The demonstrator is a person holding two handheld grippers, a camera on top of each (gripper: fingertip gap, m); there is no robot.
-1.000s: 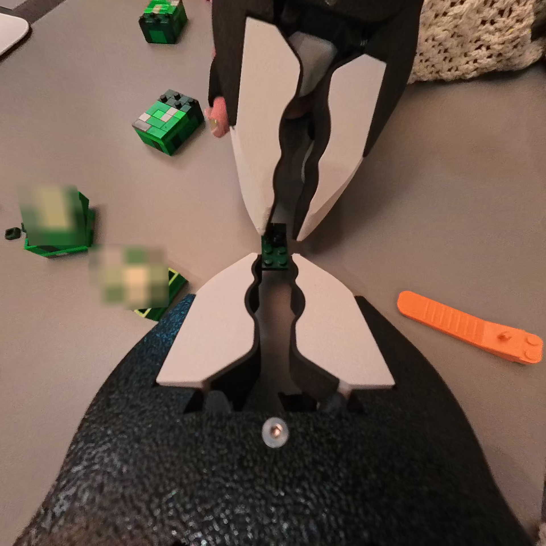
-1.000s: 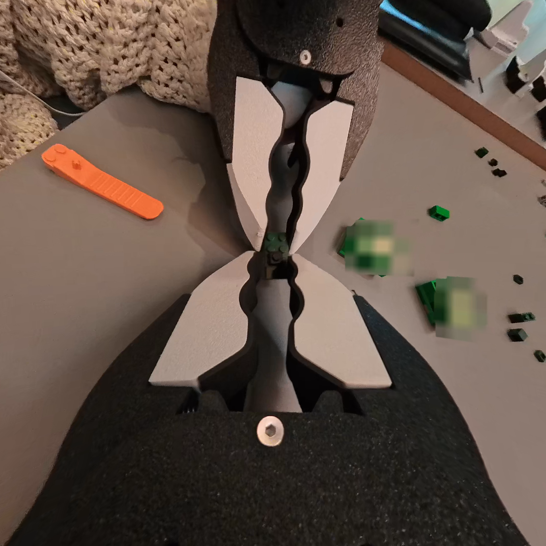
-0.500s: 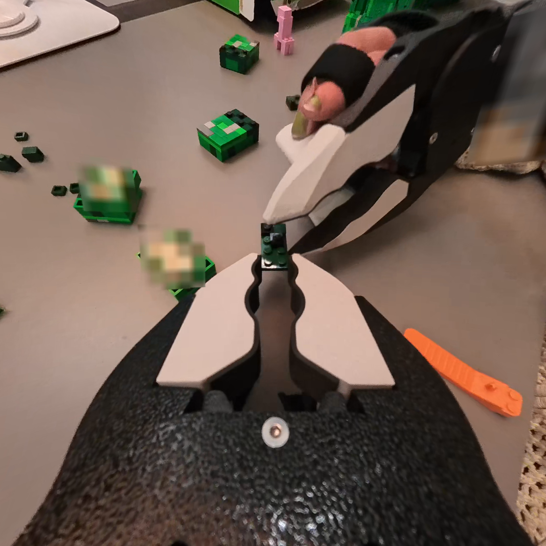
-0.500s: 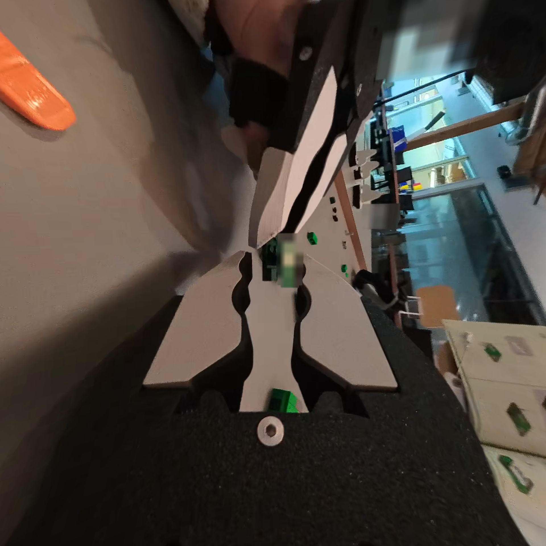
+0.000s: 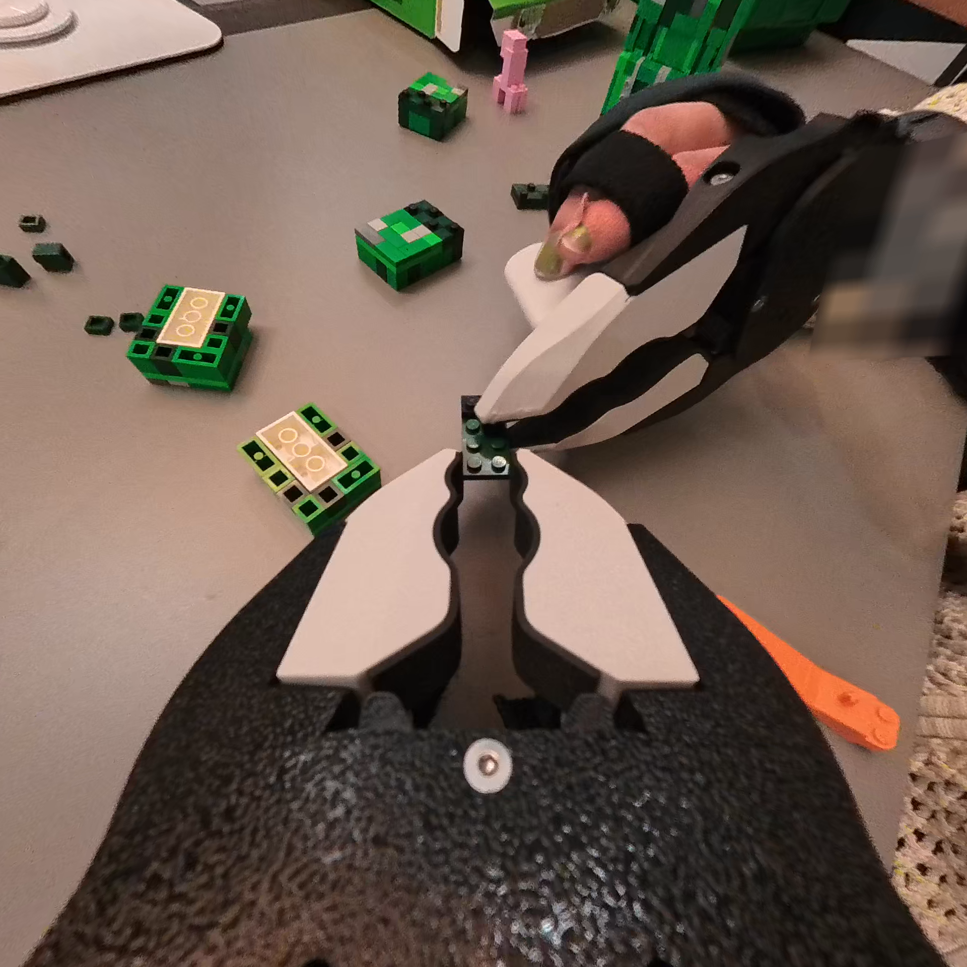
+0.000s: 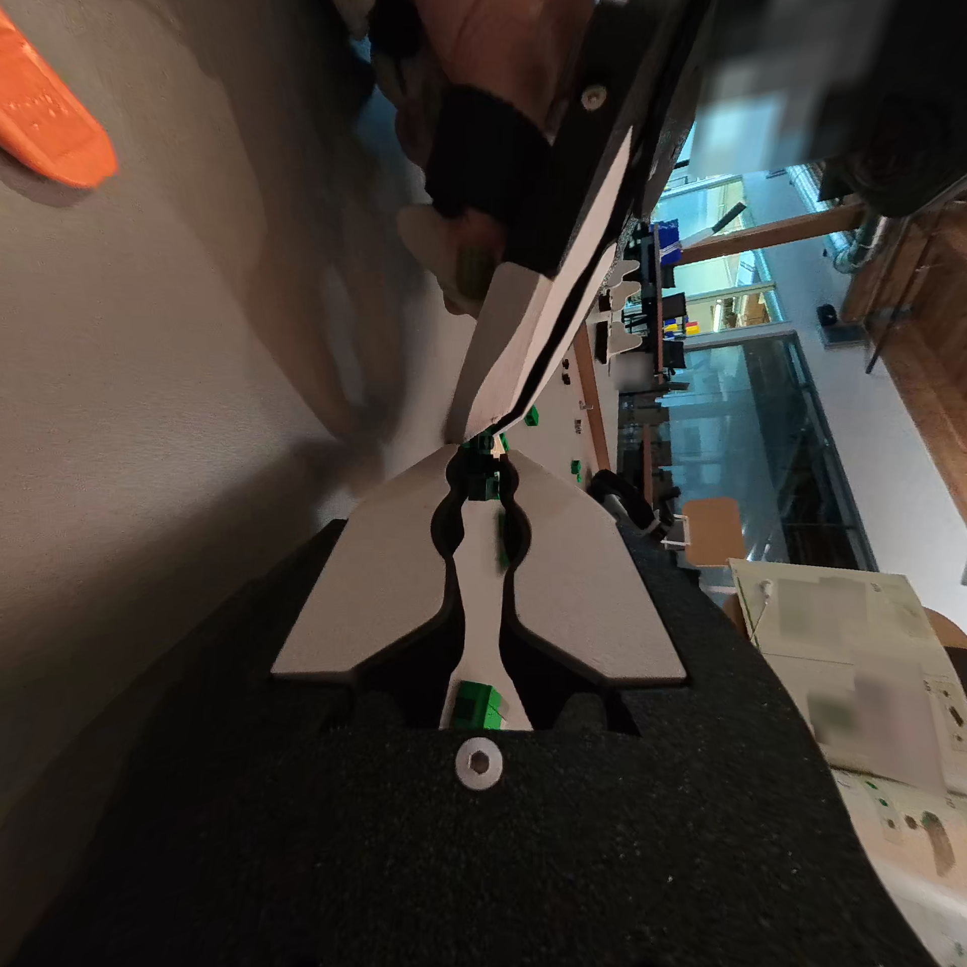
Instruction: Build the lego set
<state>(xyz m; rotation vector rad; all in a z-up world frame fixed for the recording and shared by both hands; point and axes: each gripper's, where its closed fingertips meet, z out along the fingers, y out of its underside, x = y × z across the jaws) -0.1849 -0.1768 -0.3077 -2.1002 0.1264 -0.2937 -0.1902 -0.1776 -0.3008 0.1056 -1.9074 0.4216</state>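
Observation:
My left gripper (image 5: 486,467) is shut on the near end of a dark green studded plate (image 5: 484,449) and holds it above the grey table (image 5: 261,183). My right gripper (image 5: 492,422) comes in from the right, rolled on its side. Its tips are closed on a small dark piece (image 5: 470,405) at the plate's far end. In the right wrist view my right gripper (image 6: 479,463) pinches a dark green piece (image 6: 481,484), with the left gripper (image 6: 473,437) tip to tip above it. A gloved hand (image 5: 617,199) holds the right gripper.
Several green cube builds (image 5: 191,337) (image 5: 308,465) (image 5: 411,251) lie to the left. A pink figure (image 5: 510,70) and a tall green build (image 5: 675,42) stand at the back. An orange brick separator (image 5: 816,685) lies right, by knitted cloth (image 5: 942,785). Loose dark pieces (image 5: 52,256) lie far left. From either gripper's tips it is about 15 centimeters to the orange brick separator (image 5: 816,685).
The right gripper has swung from head-on to the right side and rolled over, still tip to tip with the left. Both stay shut. Since half a second ago its tips sit slightly lower on the plate.

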